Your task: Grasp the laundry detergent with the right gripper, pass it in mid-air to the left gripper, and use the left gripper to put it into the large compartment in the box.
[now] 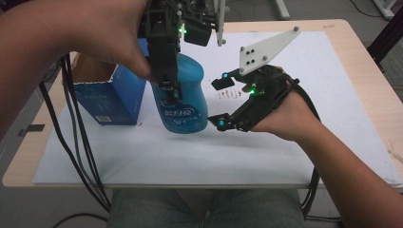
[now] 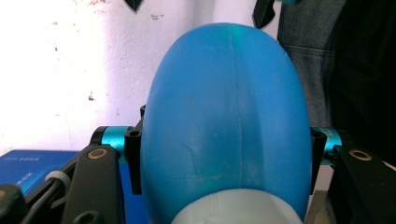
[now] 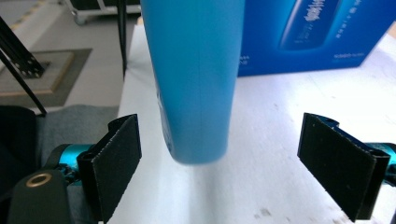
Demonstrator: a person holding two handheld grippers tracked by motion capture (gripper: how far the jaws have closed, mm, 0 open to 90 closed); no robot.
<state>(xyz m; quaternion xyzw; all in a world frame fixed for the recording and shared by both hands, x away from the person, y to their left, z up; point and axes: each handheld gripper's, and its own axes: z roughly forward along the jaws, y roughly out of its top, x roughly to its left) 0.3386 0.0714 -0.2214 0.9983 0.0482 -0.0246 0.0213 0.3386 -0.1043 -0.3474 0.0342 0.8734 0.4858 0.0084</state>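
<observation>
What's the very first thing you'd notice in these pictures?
The big blue bottle, held above the white mat at table centre, clamped by the left gripper. Just to its right, the right gripper has open jaws, nothing between them. A blue box stands to the bottle's left.

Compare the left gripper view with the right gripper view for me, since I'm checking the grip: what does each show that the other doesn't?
Left gripper view: the left hand-held gripper clamped on the blue plastic bottle, by its white cap. Right gripper view: the right hand-held gripper open, its pads off the bottle. Both: bottle, blue cardboard box, white table mat.
</observation>
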